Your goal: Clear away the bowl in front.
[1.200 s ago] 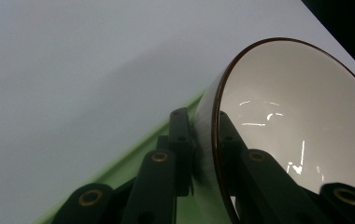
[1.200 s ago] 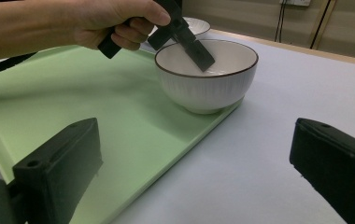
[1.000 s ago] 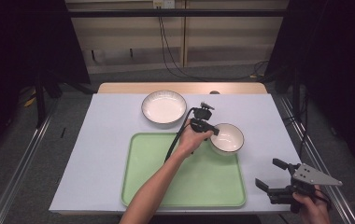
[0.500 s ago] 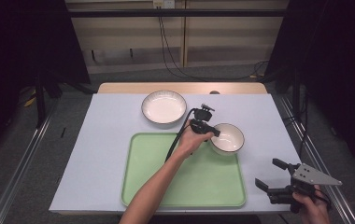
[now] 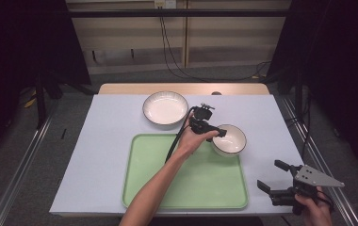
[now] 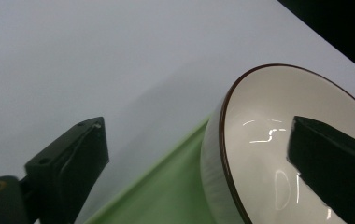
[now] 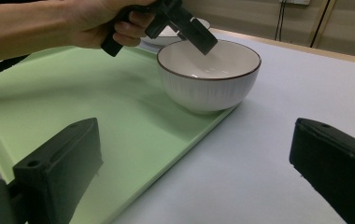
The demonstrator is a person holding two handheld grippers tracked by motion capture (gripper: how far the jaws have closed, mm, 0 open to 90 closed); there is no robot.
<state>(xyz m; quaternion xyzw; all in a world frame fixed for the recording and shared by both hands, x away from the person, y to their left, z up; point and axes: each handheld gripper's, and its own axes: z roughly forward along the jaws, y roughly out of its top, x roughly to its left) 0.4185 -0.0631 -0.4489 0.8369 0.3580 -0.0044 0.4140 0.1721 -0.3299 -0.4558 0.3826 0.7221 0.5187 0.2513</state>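
A person's left forearm reaches up from the bottom edge of the high view, stretched diagonally over the green tray (image 5: 167,188), the wrist bent toward the right. The left hand (image 5: 191,140) wraps the handle of the left gripper (image 5: 220,133), whose tip sits at the near rim of a small white bowl (image 5: 231,141) with a dark brown edge. In the left gripper view the jaws stand spread, having just been opening: one hangs inside the bowl (image 6: 259,154), the other outside over the white table cover, with the rim between them and neither pad pressing on it. The bowl rests at the tray's far right corner; in the right gripper view its base overlaps the tray's raised edge (image 7: 175,140). A cable trails from the gripper back along the forearm.

The right hand (image 5: 314,209) rests low at the table's near right corner, well apart from the bowl, holding the right gripper (image 5: 273,179) level and pointed left toward the tray. Its jaws gape wide with nothing between them.

A larger white bowl (image 5: 165,107) sits beyond the tray on the cover.
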